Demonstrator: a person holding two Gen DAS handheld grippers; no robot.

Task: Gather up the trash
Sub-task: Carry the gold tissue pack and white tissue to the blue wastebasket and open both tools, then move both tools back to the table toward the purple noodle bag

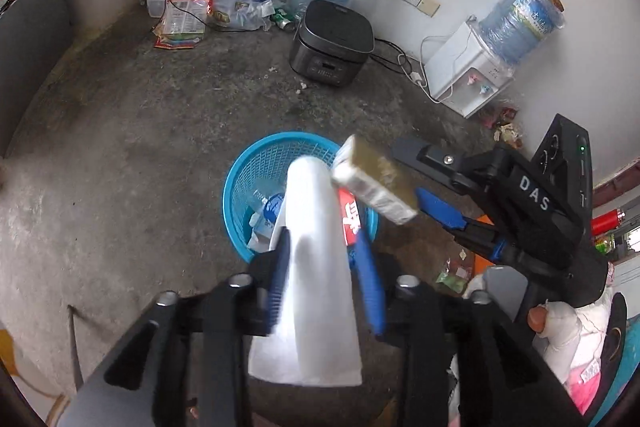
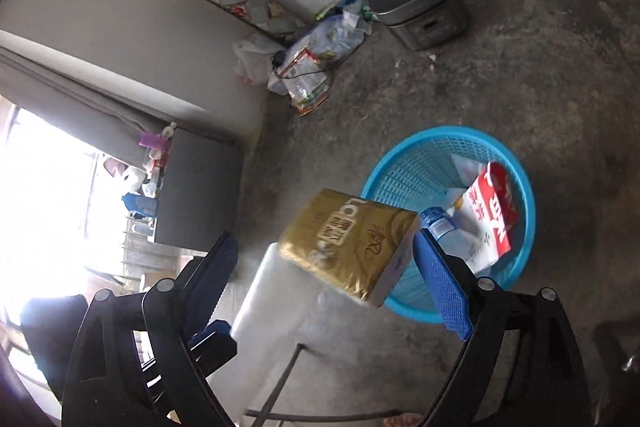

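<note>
Over floor basket (image 1: 240,183), both claws angle downward.

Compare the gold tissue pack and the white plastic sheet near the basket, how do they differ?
The gold tissue pack is a firm, printed block; the white plastic sheet is plain, limp and drapes.
The pack sits free between the right gripper's wide-open jaws; the sheet is pinched by the left gripper.
The pack is compact; the sheet is longer.
Both hang by the blue basket.
</note>
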